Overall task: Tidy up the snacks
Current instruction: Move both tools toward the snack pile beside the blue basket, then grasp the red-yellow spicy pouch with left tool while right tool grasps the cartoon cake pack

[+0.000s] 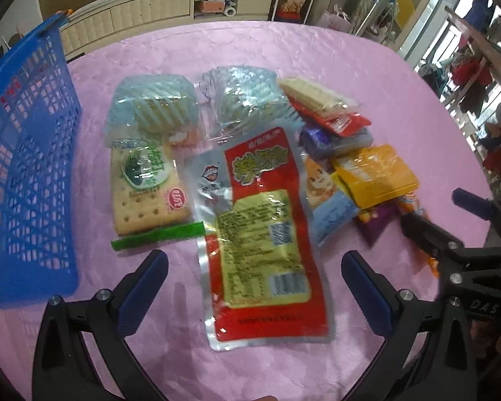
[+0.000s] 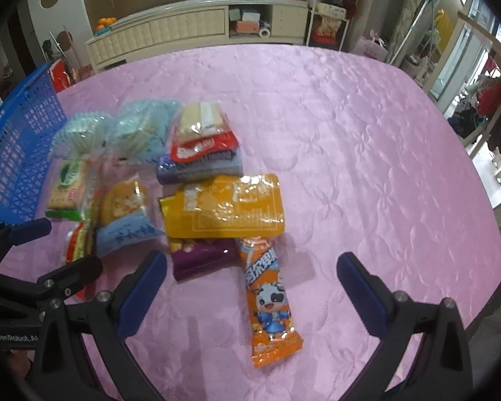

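Note:
Several snack packs lie in a heap on the pink tablecloth (image 2: 367, 140). My left gripper (image 1: 254, 260) stands open over the near half of a long red and yellow packet (image 1: 262, 234), one finger on each side. A cracker pack (image 1: 143, 187) lies left of it. A blue basket (image 1: 23, 167) stands at the far left. My right gripper (image 2: 250, 264) is open above an orange packet with a cartoon figure (image 2: 270, 300). Beyond it lie a yellow pack (image 2: 223, 207) and a purple pack (image 2: 200, 257). The right gripper (image 1: 447, 220) also shows in the left wrist view, open.
Two pale blue wrapped cakes (image 1: 153, 103) and a red wafer pack (image 2: 200, 133) lie at the back of the heap. A white cabinet (image 2: 190, 30) stands beyond the table. The cloth's right half (image 2: 400, 183) is bare. The basket (image 2: 20, 153) shows left in the right wrist view.

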The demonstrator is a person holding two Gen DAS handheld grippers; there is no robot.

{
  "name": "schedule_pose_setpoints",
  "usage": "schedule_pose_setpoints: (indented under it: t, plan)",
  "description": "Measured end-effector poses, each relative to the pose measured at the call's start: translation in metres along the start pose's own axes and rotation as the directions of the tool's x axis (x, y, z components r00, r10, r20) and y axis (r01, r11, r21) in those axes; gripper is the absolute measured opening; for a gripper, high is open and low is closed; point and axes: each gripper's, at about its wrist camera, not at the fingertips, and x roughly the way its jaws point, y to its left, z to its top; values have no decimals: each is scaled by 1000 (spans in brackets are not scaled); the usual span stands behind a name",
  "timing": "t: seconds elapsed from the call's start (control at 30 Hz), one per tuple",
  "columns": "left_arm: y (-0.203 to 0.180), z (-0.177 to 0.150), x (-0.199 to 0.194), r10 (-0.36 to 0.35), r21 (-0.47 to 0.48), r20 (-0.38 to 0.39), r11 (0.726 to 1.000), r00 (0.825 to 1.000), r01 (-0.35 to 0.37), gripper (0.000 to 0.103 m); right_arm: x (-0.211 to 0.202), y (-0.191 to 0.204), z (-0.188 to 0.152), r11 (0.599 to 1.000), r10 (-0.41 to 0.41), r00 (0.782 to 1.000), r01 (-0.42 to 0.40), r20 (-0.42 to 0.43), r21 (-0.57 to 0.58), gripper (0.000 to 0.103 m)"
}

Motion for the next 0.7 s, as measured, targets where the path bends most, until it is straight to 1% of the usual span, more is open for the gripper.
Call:
schedule_pose_setpoints:
  t: [0.07, 0.13, 0.17, 0.2, 0.27, 0.37, 0.4, 0.43, 0.47, 0.5, 0.53, 0.57, 0.6, 0.63, 0.7]
  plan:
    - [4, 1, 5, 34, 2, -5, 999, 999, -34, 102, 2, -2, 0, 1000, 12, 1000, -12, -1, 6, 103]
    - [10, 2, 11, 12, -16, -24, 1000, 1000, -12, 103, 3, -3, -1, 1000, 16, 1000, -16, 0, 10, 103]
    - [13, 2, 15, -10, -33, -36, 999, 999, 9, 103, 3, -4, -1, 1000, 13, 1000, -13, 1, 9, 103]
    - [16, 1, 16, -26, -46, -34, 999, 999, 24, 103, 4, -4, -1, 1000, 13, 1000, -13, 0, 9, 103]
    - [14, 1, 17, -11, -38, -39, 999, 999, 9, 102, 5, -4, -2, 1000, 17, 1000, -17, -4, 17, 103]
    - [9, 1, 22, 28, 2, -49, 1000, 998, -28, 101, 6, -5, -4, 1000, 17, 1000, -17, -8, 24, 103]
    - [6, 0, 22, 46, 13, -49, 999, 998, -46, 98, 7, -6, -4, 1000, 19, 1000, -19, -10, 25, 103]
    - [2, 0, 20, 61, 27, -49, 998, 997, -60, 90, 7, -6, -4, 999, 21, 1000, -21, -10, 25, 103]
    - [-2, -1, 19, 81, 38, -46, 996, 996, -80, 85, 7, -6, -5, 999, 20, 1000, -20, -10, 26, 103]
    - [-3, -2, 17, 86, 37, -43, 996, 995, -85, 74, 6, -6, -6, 999, 20, 1000, -19, -10, 27, 103]
    - [-5, -3, 17, 80, 38, -42, 996, 996, -78, 65, 6, -6, -7, 999, 21, 1000, -21, -12, 30, 103]
    - [-3, -3, 15, 59, 26, -48, 998, 997, -58, 61, 6, -6, -8, 999, 26, 1000, -25, -14, 35, 103]
    - [-2, -3, 11, 51, 18, -53, 999, 997, -50, 52, 6, -7, -9, 999, 33, 999, -32, -18, 41, 103]
    - [1, -2, 8, 26, 7, -62, 1000, 998, -25, 49, 6, -7, -8, 998, 38, 999, -37, -20, 45, 103]
    - [9, -1, 6, -14, -24, -70, 1000, 997, 13, 46, 4, -6, -9, 998, 50, 999, -49, -19, 47, 103]
